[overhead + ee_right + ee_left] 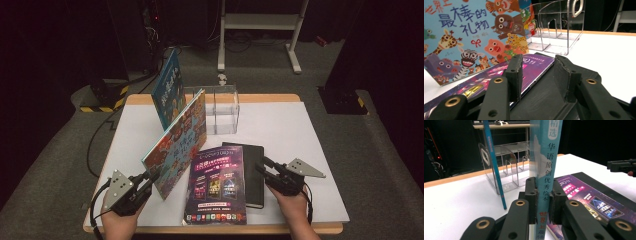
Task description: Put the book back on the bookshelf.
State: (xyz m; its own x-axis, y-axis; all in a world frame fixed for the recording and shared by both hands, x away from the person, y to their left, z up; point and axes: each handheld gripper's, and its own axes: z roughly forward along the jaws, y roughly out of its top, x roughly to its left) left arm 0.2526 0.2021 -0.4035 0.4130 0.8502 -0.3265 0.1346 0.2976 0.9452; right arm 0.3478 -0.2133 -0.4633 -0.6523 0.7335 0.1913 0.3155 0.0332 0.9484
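A picture book with cartoon animals [177,142] stands tilted on its edge on the white table [285,125]. My left gripper [151,176] is shut on its near lower corner; in the left gripper view both jaws press the book's spine [545,157]. A purple magazine [217,185] lies flat, partly over a black notebook [254,175]. My right gripper [262,166] is open just above the notebook's right side. In the right gripper view its jaws [537,72] straddle the magazine's edge [534,66] over the notebook [544,97] without pressing either.
A clear acrylic rack [220,107] stands at the table's back middle, with a thin blue book [169,87] upright at its left end. A white metal frame [260,22] stands on the floor beyond. A yellow-and-black striped base [102,97] sits back left.
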